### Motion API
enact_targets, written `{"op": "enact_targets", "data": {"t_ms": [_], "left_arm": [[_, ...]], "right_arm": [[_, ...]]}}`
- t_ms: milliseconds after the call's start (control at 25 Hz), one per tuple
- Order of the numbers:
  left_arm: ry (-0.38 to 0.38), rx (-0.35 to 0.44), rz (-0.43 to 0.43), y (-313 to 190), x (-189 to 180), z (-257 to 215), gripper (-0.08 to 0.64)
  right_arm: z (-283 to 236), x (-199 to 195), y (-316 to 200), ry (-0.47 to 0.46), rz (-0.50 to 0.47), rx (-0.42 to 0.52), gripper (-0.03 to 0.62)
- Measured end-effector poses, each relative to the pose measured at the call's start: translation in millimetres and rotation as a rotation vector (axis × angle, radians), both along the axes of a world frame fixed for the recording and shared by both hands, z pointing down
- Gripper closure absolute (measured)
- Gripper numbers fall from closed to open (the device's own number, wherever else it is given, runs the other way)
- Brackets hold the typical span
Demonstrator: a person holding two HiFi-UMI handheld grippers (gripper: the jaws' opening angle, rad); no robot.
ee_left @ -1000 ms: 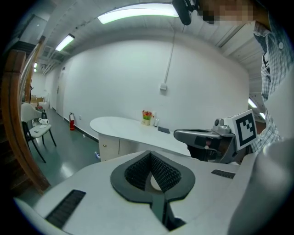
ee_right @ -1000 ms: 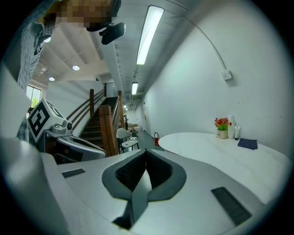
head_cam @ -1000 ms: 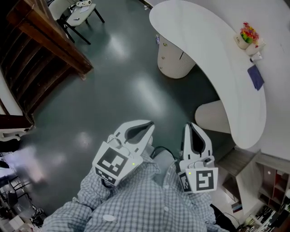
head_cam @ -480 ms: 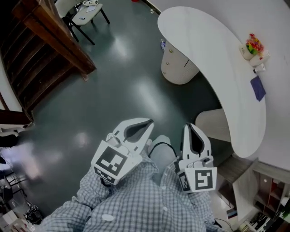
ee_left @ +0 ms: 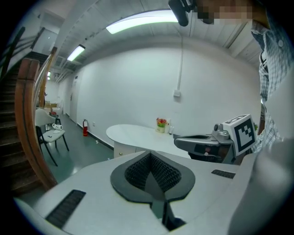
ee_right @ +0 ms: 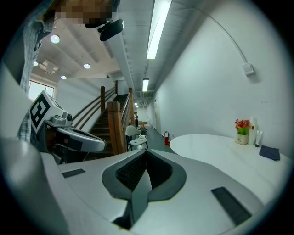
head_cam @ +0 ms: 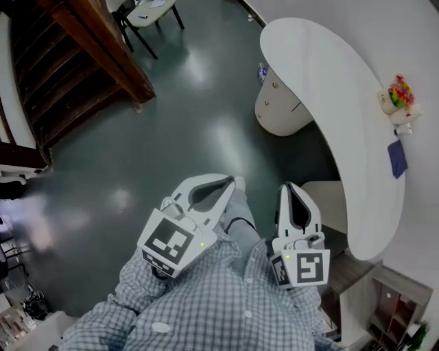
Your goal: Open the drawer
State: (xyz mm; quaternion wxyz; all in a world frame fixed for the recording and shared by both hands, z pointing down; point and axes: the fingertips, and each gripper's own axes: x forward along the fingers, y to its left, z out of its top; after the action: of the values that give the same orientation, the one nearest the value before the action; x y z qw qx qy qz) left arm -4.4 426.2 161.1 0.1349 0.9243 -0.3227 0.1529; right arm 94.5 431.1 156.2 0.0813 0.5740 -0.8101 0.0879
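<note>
Left claw [head_cam: 228,182] and right claw [head_cam: 291,187] are each pressed together, pinching nothing, side by side over the dark floor [head_cam: 158,137] in the head view, just ahead of the person's checked shirt [head_cam: 219,301]. The drawer unit [head_cam: 280,110], rounded and pale with two small knobs on its front, stands tucked under the far end of the one curved white counter [head_cam: 322,82], well apart from both claws, with only floor between. A rounded pedestal [head_cam: 322,182] under the counter sits near the right claw. On the counter's right edge are one flower pot [head_cam: 398,92], one small bottle [head_cam: 405,129] and one dark blue flat item [head_cam: 396,159]. A wooden staircase [head_cam: 89,55] and one chair [head_cam: 147,14] lie at upper left.

The left gripper view shows the left claw [ee_left: 150,170] with its ribbed pads meeting in a seam. Beyond it the drawer unit [ee_left: 124,149] peeks out under the counter [ee_left: 138,133], the right claw [ee_left: 181,141] reaches in from the right, and a fire extinguisher [ee_left: 85,127], unseen from above, stands by the wall.

The right gripper view shows the right claw [ee_right: 138,181] likewise closed tight. It gives the counter [ee_right: 220,151] top, the flower pot [ee_right: 242,126], the staircase [ee_right: 115,124] and the left claw [ee_right: 98,144], but the claw's body hides the drawer unit.
</note>
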Motion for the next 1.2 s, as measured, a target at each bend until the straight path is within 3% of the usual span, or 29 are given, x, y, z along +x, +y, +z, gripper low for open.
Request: {"op": "enact_targets", "data": {"t_ms": [720, 1200], "left_arm": [[0.014, 0.004, -0.164, -122, 16, -13, 0.558], [0.017, 0.006, -0.23, -199, 40, -7, 0.558]], "right_arm": [[-6, 4, -138, 0.005, -0.187, -0.002, 0.583], [5, 34, -221, 0.011, -0.226, 0.007, 0.583]]}}
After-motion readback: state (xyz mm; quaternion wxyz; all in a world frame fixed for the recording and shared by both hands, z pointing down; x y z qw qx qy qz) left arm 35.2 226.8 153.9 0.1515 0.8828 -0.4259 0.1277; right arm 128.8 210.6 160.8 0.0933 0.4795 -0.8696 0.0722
